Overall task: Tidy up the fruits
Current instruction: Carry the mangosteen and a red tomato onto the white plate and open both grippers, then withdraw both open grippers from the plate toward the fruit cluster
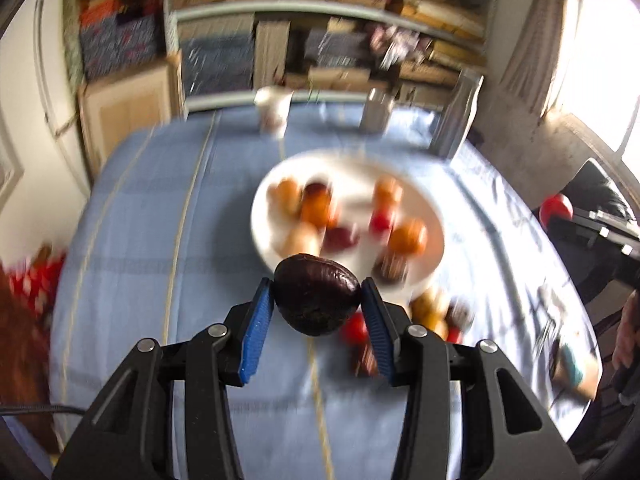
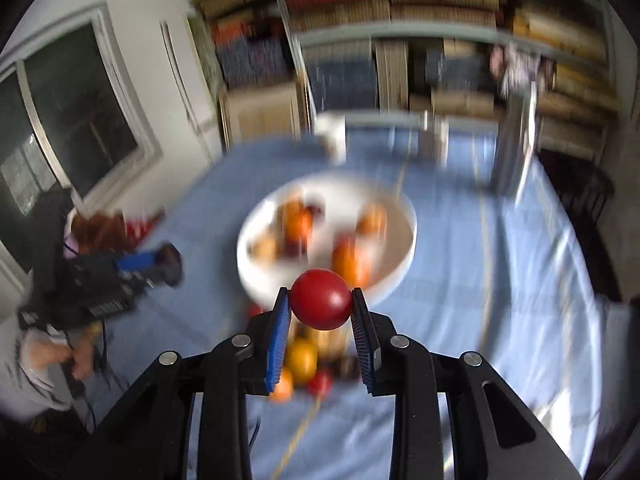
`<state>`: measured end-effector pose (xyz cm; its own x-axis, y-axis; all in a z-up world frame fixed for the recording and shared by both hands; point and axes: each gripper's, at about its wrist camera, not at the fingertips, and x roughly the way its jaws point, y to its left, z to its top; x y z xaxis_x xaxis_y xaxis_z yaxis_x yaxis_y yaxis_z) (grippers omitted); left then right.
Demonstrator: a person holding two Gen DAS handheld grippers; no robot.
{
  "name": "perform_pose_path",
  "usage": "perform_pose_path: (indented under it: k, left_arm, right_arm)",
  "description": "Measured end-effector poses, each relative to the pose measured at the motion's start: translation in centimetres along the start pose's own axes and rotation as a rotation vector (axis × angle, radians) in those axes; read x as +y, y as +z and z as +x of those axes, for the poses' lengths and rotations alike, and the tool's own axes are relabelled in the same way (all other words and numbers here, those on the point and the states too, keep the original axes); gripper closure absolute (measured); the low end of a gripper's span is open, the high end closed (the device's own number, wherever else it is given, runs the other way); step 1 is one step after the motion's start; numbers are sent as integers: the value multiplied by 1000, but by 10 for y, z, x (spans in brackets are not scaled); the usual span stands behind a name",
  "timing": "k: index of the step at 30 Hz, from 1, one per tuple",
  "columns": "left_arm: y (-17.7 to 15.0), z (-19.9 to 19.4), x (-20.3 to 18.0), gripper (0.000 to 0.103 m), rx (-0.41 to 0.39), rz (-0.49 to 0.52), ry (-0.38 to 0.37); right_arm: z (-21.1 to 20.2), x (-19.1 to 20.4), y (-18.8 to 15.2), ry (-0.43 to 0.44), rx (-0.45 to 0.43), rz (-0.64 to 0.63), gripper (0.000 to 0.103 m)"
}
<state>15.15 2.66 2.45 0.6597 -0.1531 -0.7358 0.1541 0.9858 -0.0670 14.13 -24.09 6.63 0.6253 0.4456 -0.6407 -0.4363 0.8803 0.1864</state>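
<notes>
My left gripper (image 1: 317, 294) is shut on a dark brown, wrinkled fruit (image 1: 316, 294) and holds it above the table, just in front of the white plate (image 1: 264, 208). The plate carries several orange, red and dark fruits. My right gripper (image 2: 320, 300) is shut on a red round fruit (image 2: 321, 299), held above the near rim of the same plate (image 2: 406, 256). A small pile of loose fruits (image 2: 302, 364) lies on the blue tablecloth below the right gripper; the pile also shows in the left wrist view (image 1: 434, 314). Both views are blurred by motion.
A white cup (image 1: 274, 114) and a metal container (image 1: 376, 114) stand at the table's far edge. A tall shiny object (image 2: 516, 148) stands at the far right. Bookshelves fill the wall behind. A dark chair (image 1: 600, 224) is at the right.
</notes>
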Motion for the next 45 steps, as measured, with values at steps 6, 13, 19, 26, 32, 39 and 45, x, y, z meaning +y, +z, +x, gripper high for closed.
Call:
perform_pose_path:
  k: [6,13,19,26,32,39,45]
  left_arm:
    - [36,26,-27,59,-34,44,-29]
    - [11,93,-35,59,78,38,-43]
    - [0,119,-21,59,130,-11,-43]
    - [-2,130,-15,52,152,-32,-41]
    - [-3,122,-16,51,152,-26,-35]
    - [-3,83,-9,38,95,-28,1]
    - [-24,46,4,29,75,-72,42]
  right_arm:
    - [23,-14,51,-23,-60,-21,73]
    - [116,-43,25,-33,104,59,73]
    - [164,-54,4,-32,199,119,72]
    - [183,-65,-8,-12,247,193,59]
    - [162,-65,7,-14,185,181,59]
    - [81,-53,41,-22,-3,141,51]
    - [14,-37,32,-51,-124,130,33]
